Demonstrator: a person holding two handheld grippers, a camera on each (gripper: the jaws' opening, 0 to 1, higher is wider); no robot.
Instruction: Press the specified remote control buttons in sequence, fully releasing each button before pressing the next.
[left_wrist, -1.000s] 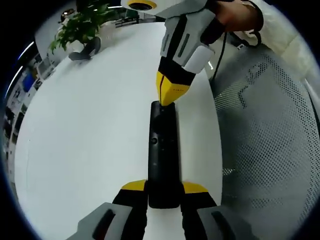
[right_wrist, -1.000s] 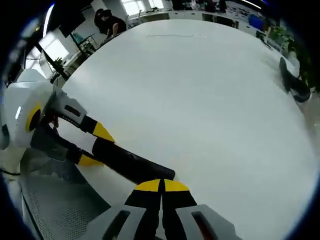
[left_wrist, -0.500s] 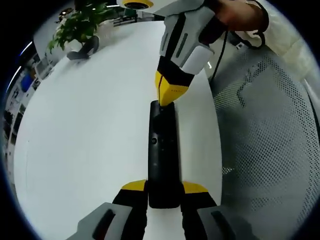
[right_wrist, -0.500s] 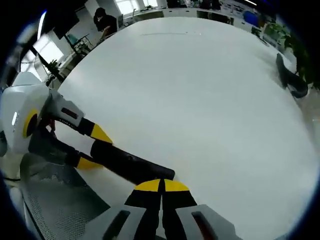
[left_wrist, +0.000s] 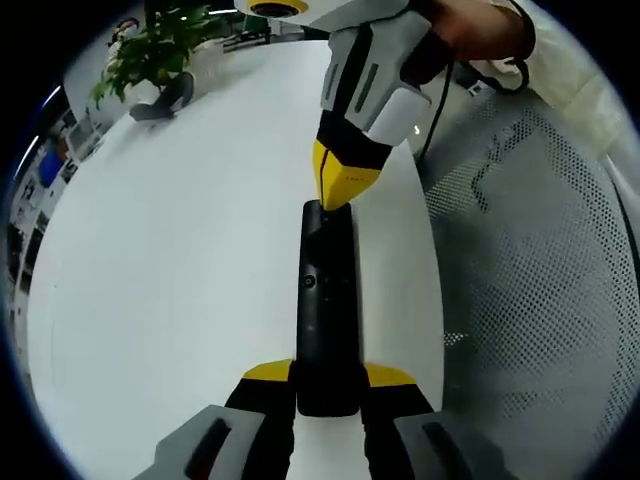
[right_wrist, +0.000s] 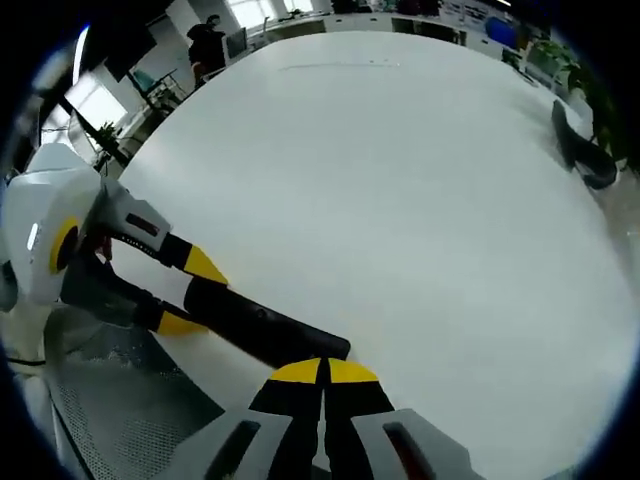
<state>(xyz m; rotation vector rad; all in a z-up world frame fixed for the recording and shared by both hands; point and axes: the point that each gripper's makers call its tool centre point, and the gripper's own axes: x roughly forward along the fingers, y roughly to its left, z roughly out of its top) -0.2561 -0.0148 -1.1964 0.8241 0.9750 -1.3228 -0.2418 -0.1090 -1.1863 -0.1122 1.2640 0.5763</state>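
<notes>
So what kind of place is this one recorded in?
Most likely an open-plan office: a large white table, a potted plant at its far end, a mesh chair beside it, and desks with monitors behind.

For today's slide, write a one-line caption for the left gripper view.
Left gripper clamps a black remote while the right gripper's closed tip meets its far end.

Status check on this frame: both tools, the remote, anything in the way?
Left tool shut on the remote, near end. Right tool shut, tips at the remote's far end; contact unclear. White table around it bare; mesh chair off the edge.
</notes>
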